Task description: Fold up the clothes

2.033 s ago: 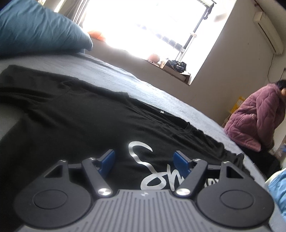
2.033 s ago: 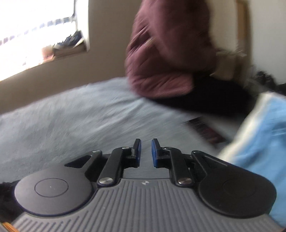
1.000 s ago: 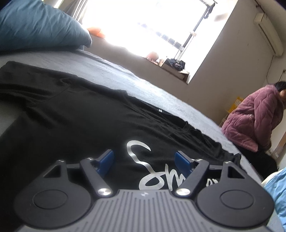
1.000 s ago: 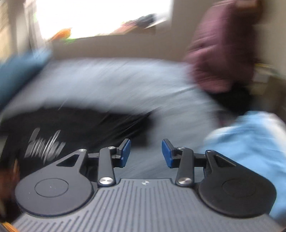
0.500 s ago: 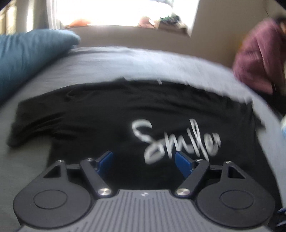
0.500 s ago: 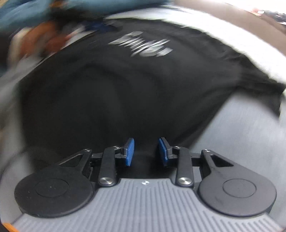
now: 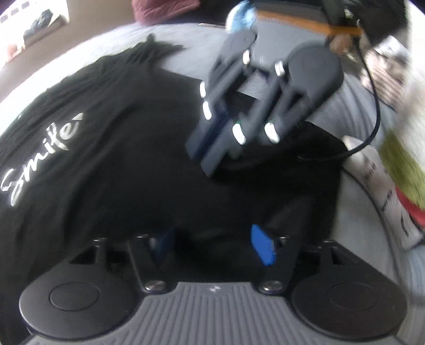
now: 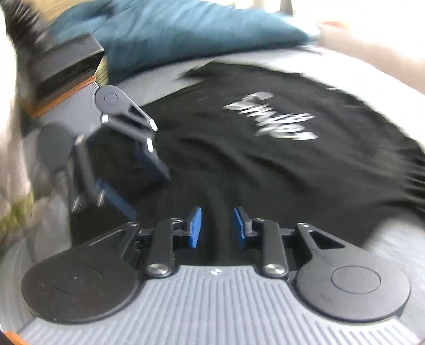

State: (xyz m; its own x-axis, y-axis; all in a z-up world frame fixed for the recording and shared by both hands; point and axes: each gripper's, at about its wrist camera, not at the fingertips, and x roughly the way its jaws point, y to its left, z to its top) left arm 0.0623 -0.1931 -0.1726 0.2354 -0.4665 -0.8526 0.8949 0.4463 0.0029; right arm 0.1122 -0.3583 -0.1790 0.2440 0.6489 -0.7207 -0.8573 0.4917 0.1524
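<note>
Both claws now lower, closing — black T-shirt (image 8: 265, 169) flat

Daylight from a blown-out window (image 8: 345, 10) beyond the right gripper (image 8: 216, 225), heavy motion blur smearing the black shirt (image 7: 106, 172) ahead of the left gripper (image 7: 215, 244), fisheye curvature bending frame edges.

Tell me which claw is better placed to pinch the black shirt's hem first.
Probably the right claw: its jaws are closing narrowly over the black shirt near its edge. The left claw gapes wider, also closing over cloth.
</note>
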